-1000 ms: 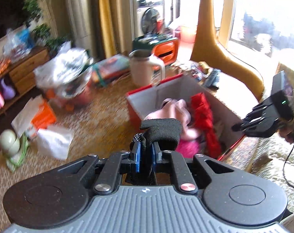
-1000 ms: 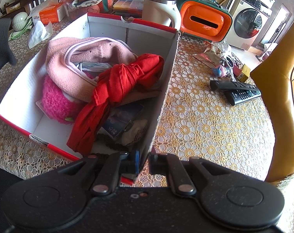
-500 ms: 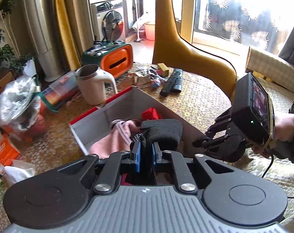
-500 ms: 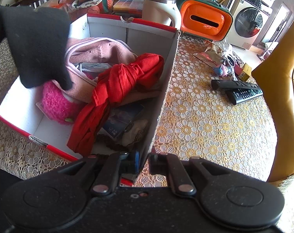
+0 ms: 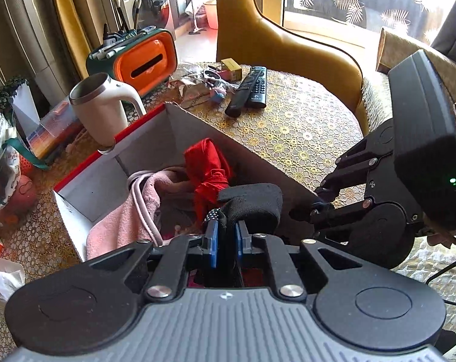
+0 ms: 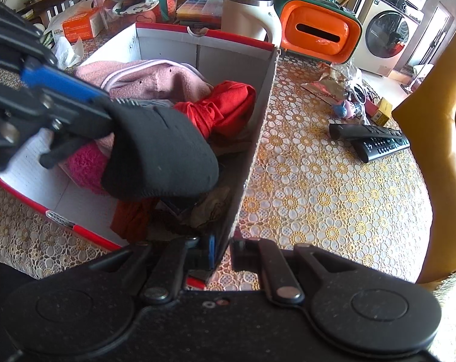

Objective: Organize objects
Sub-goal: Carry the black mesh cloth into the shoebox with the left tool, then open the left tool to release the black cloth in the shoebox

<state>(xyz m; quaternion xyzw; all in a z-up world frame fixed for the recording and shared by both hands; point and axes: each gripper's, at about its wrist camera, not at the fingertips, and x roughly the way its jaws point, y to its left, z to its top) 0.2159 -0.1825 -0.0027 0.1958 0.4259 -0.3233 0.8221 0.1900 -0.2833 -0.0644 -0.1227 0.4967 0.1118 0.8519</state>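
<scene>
My left gripper (image 5: pixel 225 238) is shut on a black sock (image 5: pixel 252 202) and holds it over the open red-rimmed cardboard box (image 5: pixel 143 150). In the right wrist view the left gripper (image 6: pixel 116 114) reaches in from the left with the sock (image 6: pixel 158 157) hanging above the box's contents. The box (image 6: pixel 258 114) holds a pink garment (image 6: pixel 155 78), a red cloth (image 6: pixel 225 108) and a magenta fluffy item (image 6: pixel 83 163). My right gripper (image 6: pixel 222 250) is shut on the box's near right wall; it also shows in the left wrist view (image 5: pixel 315 202).
A white mug (image 6: pixel 246 12), an orange tissue box (image 6: pixel 318 33), two remotes (image 6: pixel 375 141) and small toys (image 6: pixel 345 108) lie on the lace tablecloth (image 6: pixel 333 196). A tan chair (image 5: pixel 276 39) stands behind the table. Bags and an orange carton (image 6: pixel 80 24) sit at the far left.
My left gripper has carried the black sock rightwards, from beside the box to over its contents. My right gripper has kept its hold on the box wall.
</scene>
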